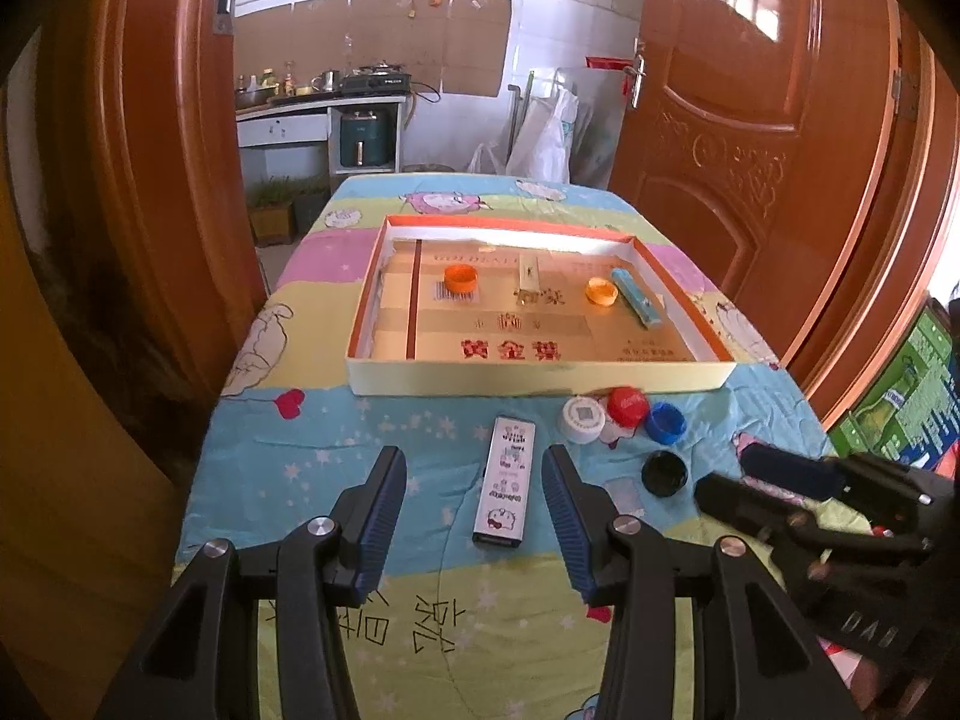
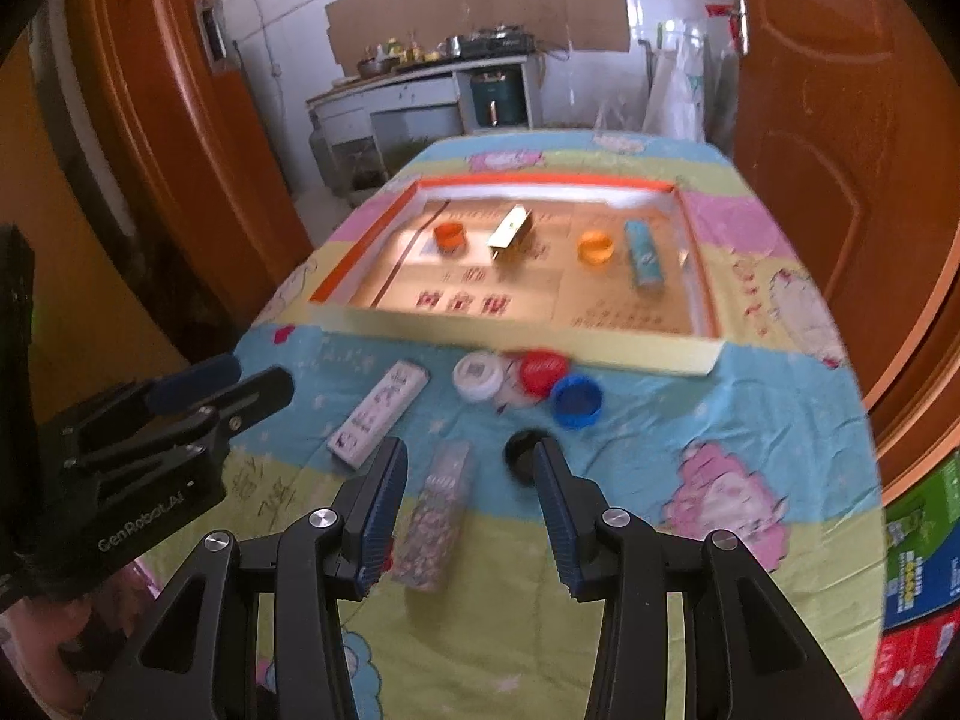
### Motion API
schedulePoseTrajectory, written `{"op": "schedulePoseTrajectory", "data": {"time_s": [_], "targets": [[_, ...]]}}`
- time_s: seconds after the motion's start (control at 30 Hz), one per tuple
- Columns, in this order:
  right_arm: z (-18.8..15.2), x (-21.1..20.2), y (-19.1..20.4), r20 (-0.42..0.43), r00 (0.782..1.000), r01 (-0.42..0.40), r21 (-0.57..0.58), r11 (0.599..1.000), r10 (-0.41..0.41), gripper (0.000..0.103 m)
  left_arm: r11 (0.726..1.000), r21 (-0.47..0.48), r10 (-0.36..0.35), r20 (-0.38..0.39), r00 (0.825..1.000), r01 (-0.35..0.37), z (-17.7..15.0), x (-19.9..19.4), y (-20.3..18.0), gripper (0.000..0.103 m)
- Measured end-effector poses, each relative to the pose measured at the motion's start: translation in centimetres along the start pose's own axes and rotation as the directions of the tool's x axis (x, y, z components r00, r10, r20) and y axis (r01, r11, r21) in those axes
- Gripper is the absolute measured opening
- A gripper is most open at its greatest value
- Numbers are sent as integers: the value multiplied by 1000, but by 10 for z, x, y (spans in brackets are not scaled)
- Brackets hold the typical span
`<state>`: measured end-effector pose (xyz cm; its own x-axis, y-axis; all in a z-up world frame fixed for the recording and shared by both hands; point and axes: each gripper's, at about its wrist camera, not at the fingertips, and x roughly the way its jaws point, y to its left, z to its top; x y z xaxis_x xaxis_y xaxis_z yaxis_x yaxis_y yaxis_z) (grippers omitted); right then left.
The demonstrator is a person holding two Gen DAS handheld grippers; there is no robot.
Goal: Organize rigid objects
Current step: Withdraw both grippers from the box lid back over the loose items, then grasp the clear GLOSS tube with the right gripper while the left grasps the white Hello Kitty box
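Note:
A shallow cardboard tray (image 1: 540,373) (image 2: 516,333) lies on the cloth-covered table. It holds two orange caps (image 1: 461,278) (image 1: 601,291), a gold box (image 1: 528,273) and a blue box (image 1: 637,296). In front of it lie a white cap (image 1: 581,418), a red cap (image 1: 627,405), a blue cap (image 1: 666,422), a black cap (image 1: 664,472) and a white cartoon box (image 1: 505,479) (image 2: 379,413). My left gripper (image 1: 474,483) is open with the white box between its fingers. My right gripper (image 2: 468,483) is open over a patterned box (image 2: 435,516), beside the black cap (image 2: 521,450).
Orange wooden doors (image 1: 750,120) stand on both sides of the table. A kitchen counter (image 1: 318,102) with pots is behind. Coloured cartons (image 2: 918,570) sit at the right on the floor. The right gripper shows at the right edge of the left wrist view (image 1: 780,480).

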<state>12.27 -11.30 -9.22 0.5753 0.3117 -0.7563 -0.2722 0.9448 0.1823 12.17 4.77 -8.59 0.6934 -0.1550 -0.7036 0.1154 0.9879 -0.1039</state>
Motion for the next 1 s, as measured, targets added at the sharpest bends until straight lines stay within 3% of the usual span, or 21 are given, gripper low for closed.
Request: {"op": "schedulePoseTrajectory", "data": {"time_s": [0.37, 0.5, 0.77, 1.0], "targets": [[-23, 45, 13, -83, 996, -16, 7, 1000, 17, 45, 999, 23, -29, -46, 999, 30, -14, 23, 5, 47], [-25, 53, 13, -102, 995, -10, 10, 1000, 11, 26, 997, 44, -53, -65, 997, 56, -15, 32, 3, 47], [-24, 49, 8, -91, 996, -6, -5, 1000, 5, 20, 991, 100, -78, -111, 991, 90, -13, 55, -11, 47], [-27, 41, -6, -84, 996, 39, -6, 999, -39, 20, 992, 118, -35, -145, 989, 52, -11, 77, -16, 44]]}}
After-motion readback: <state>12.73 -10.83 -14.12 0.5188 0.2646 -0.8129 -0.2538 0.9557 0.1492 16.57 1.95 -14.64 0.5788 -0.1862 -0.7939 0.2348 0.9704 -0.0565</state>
